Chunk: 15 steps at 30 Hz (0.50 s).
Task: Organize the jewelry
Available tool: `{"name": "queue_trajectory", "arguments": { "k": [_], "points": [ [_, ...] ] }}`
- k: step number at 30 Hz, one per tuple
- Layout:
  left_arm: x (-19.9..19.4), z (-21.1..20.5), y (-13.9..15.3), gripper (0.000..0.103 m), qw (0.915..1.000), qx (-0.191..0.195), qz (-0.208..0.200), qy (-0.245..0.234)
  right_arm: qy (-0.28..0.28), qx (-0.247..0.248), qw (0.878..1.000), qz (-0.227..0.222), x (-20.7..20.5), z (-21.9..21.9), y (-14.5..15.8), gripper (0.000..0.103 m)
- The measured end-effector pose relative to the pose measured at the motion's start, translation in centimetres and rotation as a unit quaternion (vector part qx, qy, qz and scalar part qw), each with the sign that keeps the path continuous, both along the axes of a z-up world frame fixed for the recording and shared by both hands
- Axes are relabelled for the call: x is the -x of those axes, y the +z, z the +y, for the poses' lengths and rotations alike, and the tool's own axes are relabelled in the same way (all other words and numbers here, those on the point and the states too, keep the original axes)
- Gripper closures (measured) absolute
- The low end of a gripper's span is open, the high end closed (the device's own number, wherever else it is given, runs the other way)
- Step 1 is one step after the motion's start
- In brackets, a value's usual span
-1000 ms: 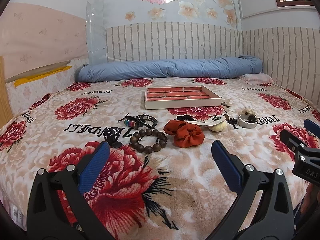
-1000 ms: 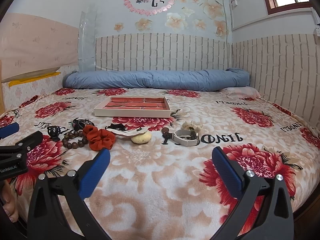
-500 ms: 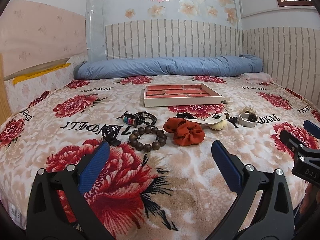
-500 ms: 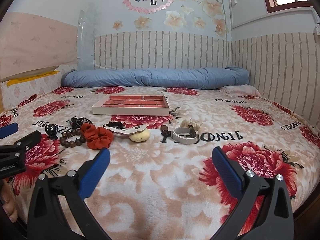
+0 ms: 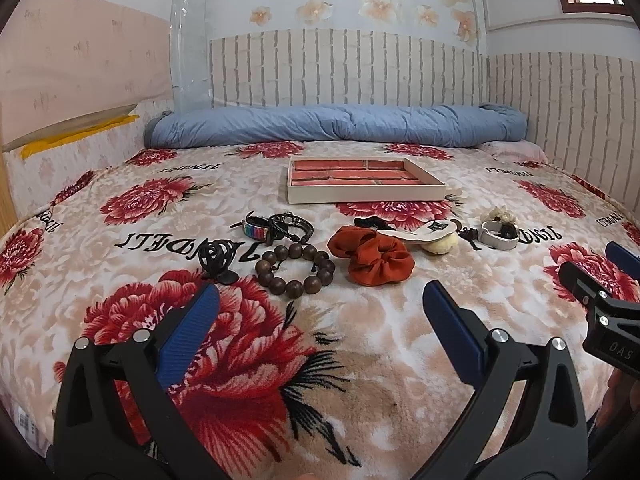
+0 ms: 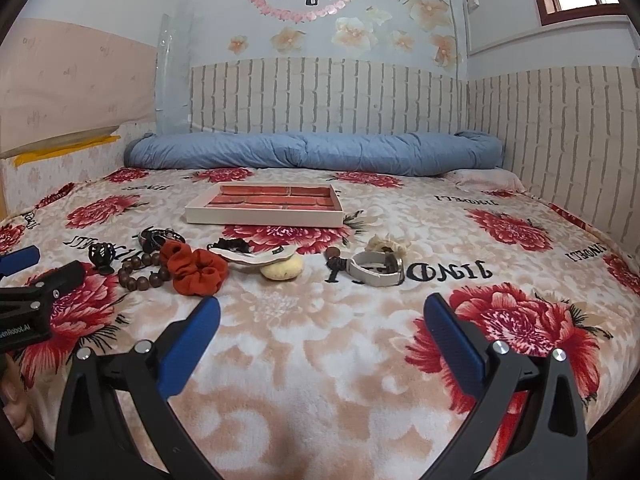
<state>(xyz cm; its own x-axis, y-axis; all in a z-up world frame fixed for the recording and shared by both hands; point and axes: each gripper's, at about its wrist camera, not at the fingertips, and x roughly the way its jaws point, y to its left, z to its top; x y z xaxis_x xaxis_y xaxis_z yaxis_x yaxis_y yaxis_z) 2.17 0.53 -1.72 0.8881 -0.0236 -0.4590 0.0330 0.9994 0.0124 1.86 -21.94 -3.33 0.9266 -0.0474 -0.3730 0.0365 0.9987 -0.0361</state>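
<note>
nothing sorted yet

the tray (image 5: 366, 192) sits bare toward the back of the bed (image 5: 120, 332). the bead bracelet (image 5: 296, 270), scrunchie (image 5: 374, 260) and white band (image 6: 376, 272) lie loose in front of it. left claw (image 5: 320, 320) and right claw (image 6: 320, 320) both gape apart, holding nothing.

A shallow cream tray with red brick-patterned compartments (image 5: 366, 184) lies flat, apart from a row of pieces nearer the camera: a black claw hair clip (image 5: 218, 258), a rainbow-striped bracelet tangled with black cord bands (image 5: 276, 228), a ring of dark wooden beads (image 5: 296, 266), a rust-orange fabric scrunchie (image 5: 372, 254) and a pale grey strap watch (image 6: 376, 270).
</note>
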Motion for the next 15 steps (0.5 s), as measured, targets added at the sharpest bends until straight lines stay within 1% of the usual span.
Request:
{"name": "queue_trajectory", "arguments": {
  "k": [7, 11, 15],
  "points": [
    [-1.1, 0.4, 0.0, 0.005, 1.0, 0.004, 0.004, 0.0, 0.003, 0.001, 1.0, 0.005, -1.0, 0.1, 0.0, 0.004],
    [-1.8, 0.6, -0.3, 0.005, 1.0, 0.007, 0.007, -0.001, -0.004, 0.001, 1.0, 0.011, -1.9, -0.1, -0.2, 0.004],
    [-2.6, 0.8, -0.6, 0.005, 0.9999, 0.001, 0.015, -0.004, -0.019, 0.0, 1.0, 0.02, -3.0, -0.7, -0.4, 0.004]
  ]
}}
